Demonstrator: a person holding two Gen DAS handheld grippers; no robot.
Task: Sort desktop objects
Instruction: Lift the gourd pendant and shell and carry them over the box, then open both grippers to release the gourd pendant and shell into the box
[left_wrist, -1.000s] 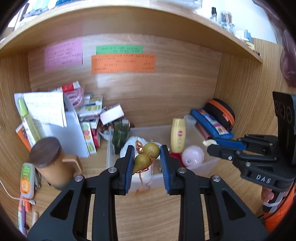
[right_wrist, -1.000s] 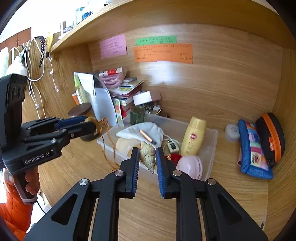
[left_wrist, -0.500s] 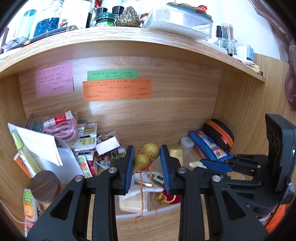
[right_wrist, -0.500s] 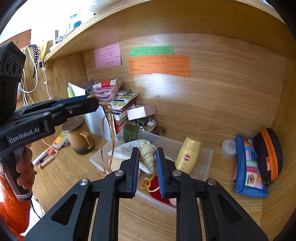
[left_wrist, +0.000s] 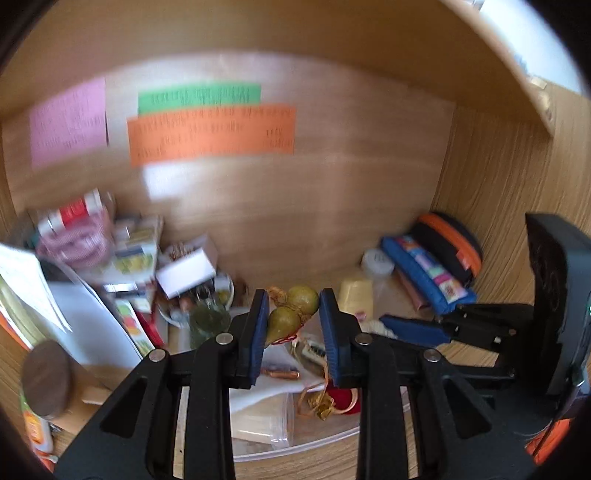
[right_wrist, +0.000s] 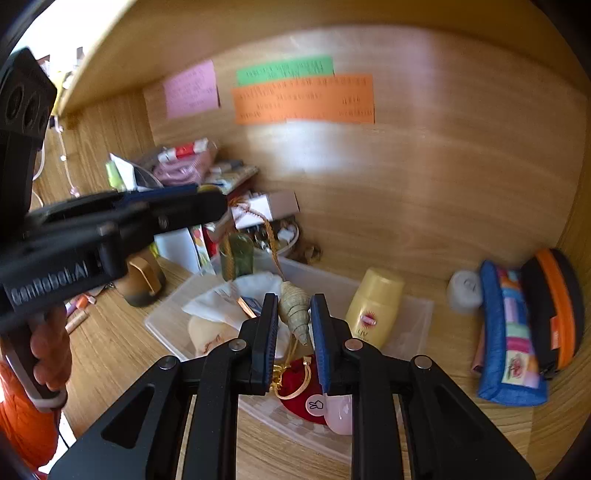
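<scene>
Gourd charm (left_wrist: 291, 314): two small olive-green gourds, smooth and glossy, tied with reddish cord, pinched between the blue ribbed pads of the left tongs (left_wrist: 291, 325), held above the clear tub.
Left tongs: narrowly open, closed onto the gourds; black angular arms, round metal pivots.
Seashell (right_wrist: 295, 310): pale beige spiral with ridged whorls, tip pointing down, clamped in the right tongs (right_wrist: 293, 328) over the tub.
Right tongs: closed tight on the shell; same black frame and blue pads.
Clear tub (right_wrist: 417, 306): shallow translucent plastic, rounded corners, standing on the table; inside lie white cloth, a red pouch with gold cord, a pink rounded thing and a yellow bottle (right_wrist: 373, 310).
Table (right_wrist: 110, 343): light wood-grain laminate, matte.
Nook: wooden back panel and side walls of the same grain, a shelf overhead; pink, green and orange paper notes (right_wrist: 303, 98) stuck to the back panel, writing blurred.
Right of tub: blue patchwork fabric pouch (right_wrist: 509, 332) leaning against a black case with orange zip band.
Left of tub: stacked boxes and papers, a tan mug (right_wrist: 142, 277).
Hand (right_wrist: 50, 354): grips the left tongs' handle, orange sleeve below.
</scene>
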